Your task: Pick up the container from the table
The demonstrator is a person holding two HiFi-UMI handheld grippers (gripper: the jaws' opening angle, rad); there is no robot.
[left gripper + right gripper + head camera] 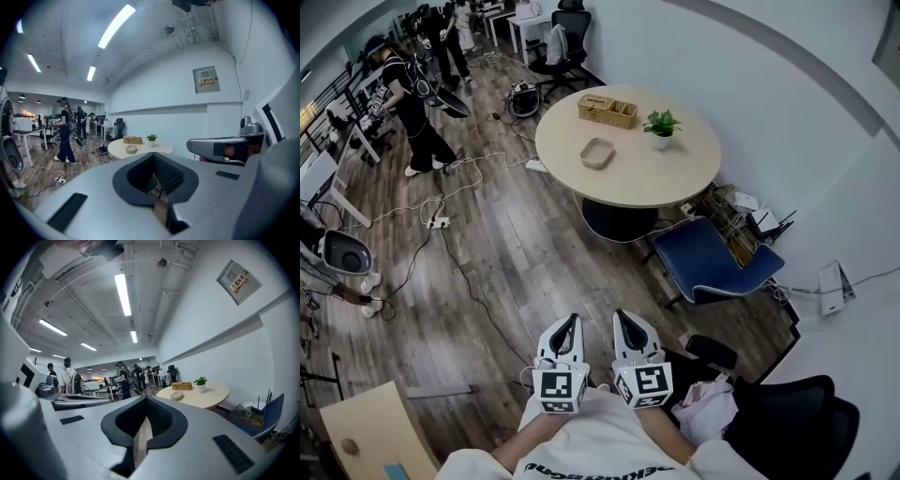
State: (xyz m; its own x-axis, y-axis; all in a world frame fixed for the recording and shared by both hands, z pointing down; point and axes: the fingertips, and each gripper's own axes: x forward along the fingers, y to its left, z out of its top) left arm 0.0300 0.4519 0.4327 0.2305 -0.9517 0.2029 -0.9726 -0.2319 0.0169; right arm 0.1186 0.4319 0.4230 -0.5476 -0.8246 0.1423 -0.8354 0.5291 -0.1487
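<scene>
Left hand-held gripper (569, 323), container (597, 153) mouth-up beyond

Long white ceiling tube lamps (123, 294) give bright, even light, soft on the round beige table (661, 178). Fisheye bending curves the edges; gripper-view corners go black.

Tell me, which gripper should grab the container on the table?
Probably the left gripper: it and the right gripper are both shut and far off, but the container lies toward the left side of the table.
</scene>
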